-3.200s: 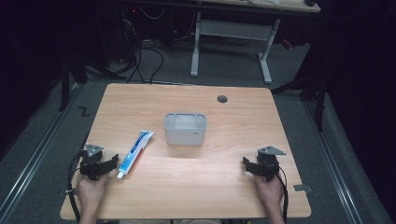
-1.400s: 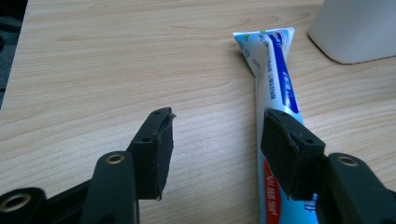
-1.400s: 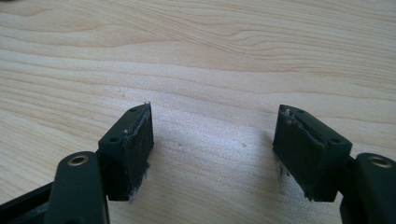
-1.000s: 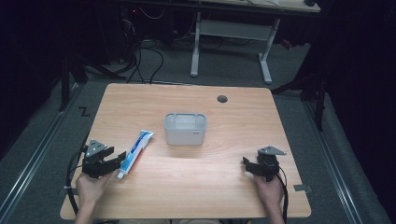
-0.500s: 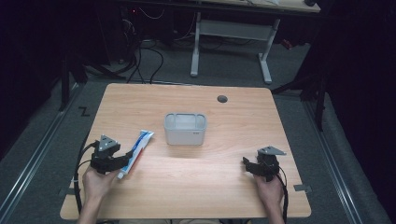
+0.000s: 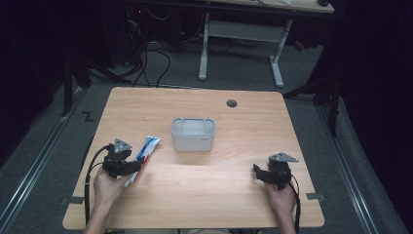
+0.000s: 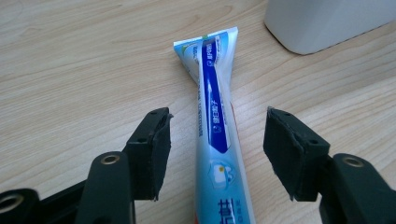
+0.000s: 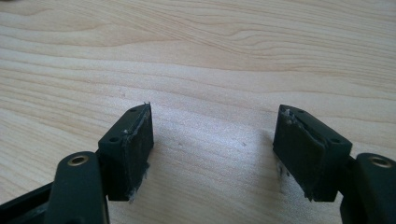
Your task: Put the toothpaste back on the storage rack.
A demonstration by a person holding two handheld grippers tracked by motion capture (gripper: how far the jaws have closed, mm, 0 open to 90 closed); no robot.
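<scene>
A blue and white toothpaste tube (image 6: 147,146) lies flat on the wooden table (image 6: 204,200), left of a white rectangular container (image 6: 193,134). My left gripper (image 6: 134,168) sits over the tube's near end, held by a hand. In the left gripper view the tube (image 7: 212,93) runs between the open jaws of the left gripper (image 7: 217,154), with a gap on each side and neither pad touching it. The tube's flat crimped end points toward the container (image 7: 322,21). My right gripper (image 6: 257,171) rests at the table's right front; its jaws (image 8: 212,149) stand open over bare wood.
A round cable hole (image 6: 232,103) sits near the table's far edge. Beyond the table stands a white desk frame (image 6: 238,44) on dark floor with cables. Each gripper trails a black cable toward the front edge.
My left gripper has moved right, from beside the tube to straddling its near end. The right gripper and the container have stayed put.
</scene>
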